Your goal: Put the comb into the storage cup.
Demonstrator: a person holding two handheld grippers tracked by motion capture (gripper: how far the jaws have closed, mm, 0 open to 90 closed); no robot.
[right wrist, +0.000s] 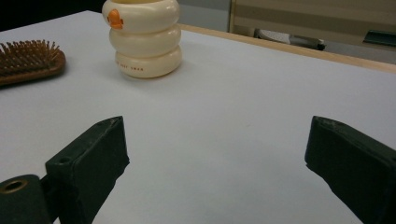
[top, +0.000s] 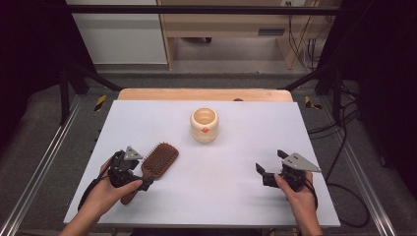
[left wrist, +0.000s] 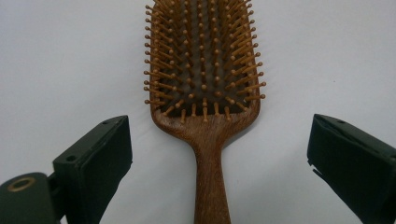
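A: Where does the work stand?

B: Early, I'd judge. The wooden hairbrush (top: 156, 162) lies flat on the white table (top: 236, 196), bristles up, at the person's left, its handle pointing back toward them. Nothing has lifted it yet.

A: And the left gripper (left wrist: 217, 154)?

B: Its 2 jaws are spread wide, 1 on each side of the brush's handle (left wrist: 211, 186), with clear table between each jaw and the wood. So it straddles the handle without touching it. In the high view the left gripper (top: 132, 173) sits right over that handle end.

A: The right one?

B: The right gripper (top: 271, 168) is well apart, at the table's right side, jaws also wide apart and holding nothing. It faces the cream ringed cup (right wrist: 142, 37), which stands upright near the table's middle, beyond the brush head.

A: So what is left?

B: By my reading, nearly all of it: closing on the handle, lifting, and carrying the brush wherever it belongs, perhaps to that cup, though I cannot tell that
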